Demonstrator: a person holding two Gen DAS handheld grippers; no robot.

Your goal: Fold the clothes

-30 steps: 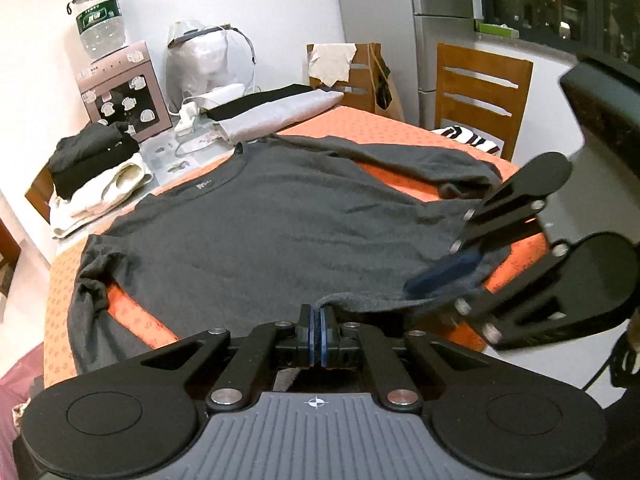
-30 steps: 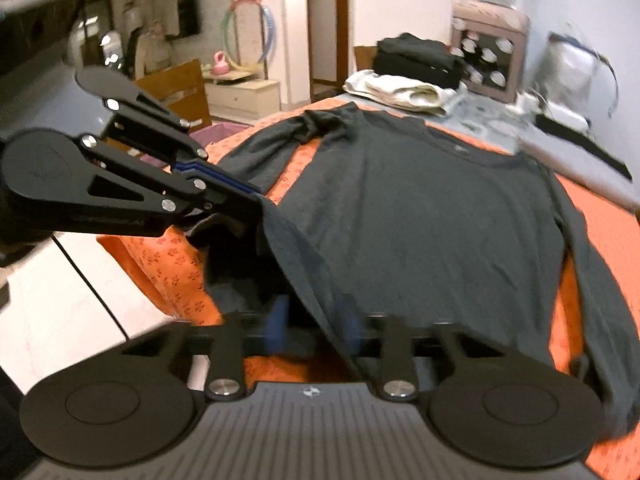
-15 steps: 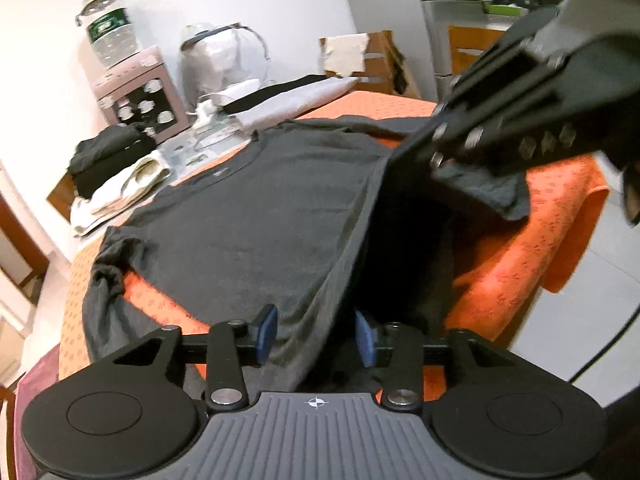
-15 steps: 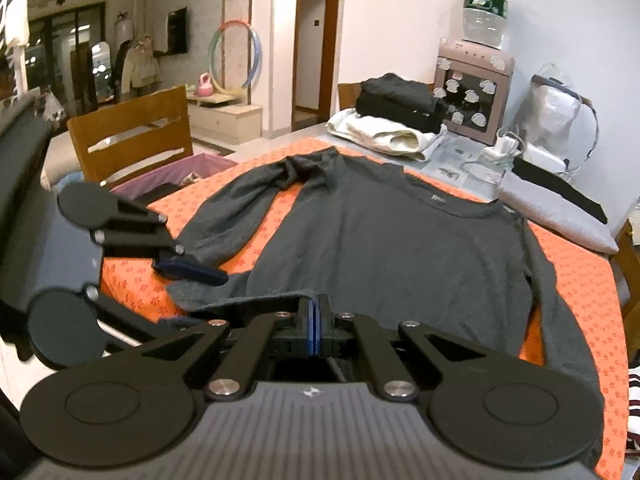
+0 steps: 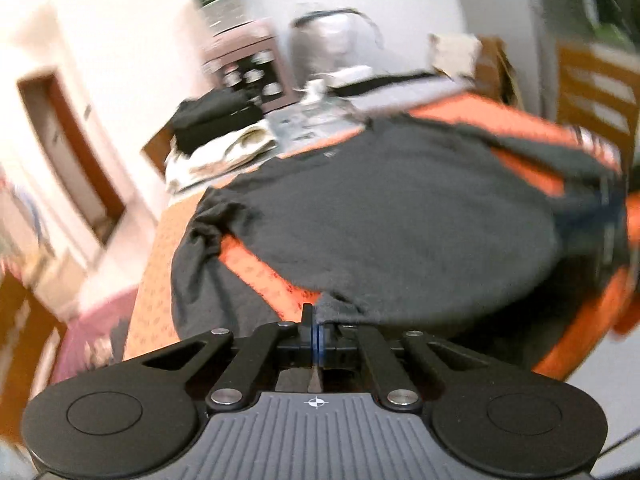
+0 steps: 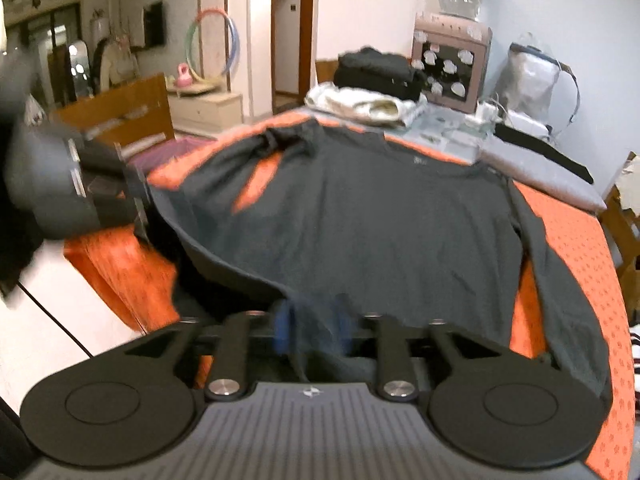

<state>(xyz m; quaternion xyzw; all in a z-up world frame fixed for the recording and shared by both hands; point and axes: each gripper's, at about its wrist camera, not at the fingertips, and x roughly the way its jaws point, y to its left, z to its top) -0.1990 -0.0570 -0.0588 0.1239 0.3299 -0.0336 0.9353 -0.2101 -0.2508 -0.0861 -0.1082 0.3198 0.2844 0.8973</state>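
A dark grey long-sleeved shirt (image 6: 380,220) lies spread on the table's orange cloth (image 6: 572,240), its hem toward me. My left gripper (image 5: 314,328) is shut, and the hem's left corner (image 5: 336,312) is pinched between its pads. In the right wrist view that left gripper (image 6: 140,204) holds the corner up off the table edge. My right gripper (image 6: 312,328) has its jaws opening. The hem's fabric hangs loose between its blue pads (image 6: 284,328). In the left wrist view the shirt (image 5: 400,216) fills the middle, and the right gripper (image 5: 608,220) is a blur at the right edge.
A stack of folded clothes (image 6: 372,80), a pink box (image 6: 452,56) with a water bottle on it, a silvery bag (image 6: 532,76) and a folded grey cloth (image 6: 536,164) line the table's far side. Wooden chairs stand at the left (image 6: 120,112) and right (image 5: 596,92).
Half a second ago the left jaws stood apart around the hem and the right was shut. Now the left has shut on the hem corner and the right jaws have parted. The left hand swung sideways.
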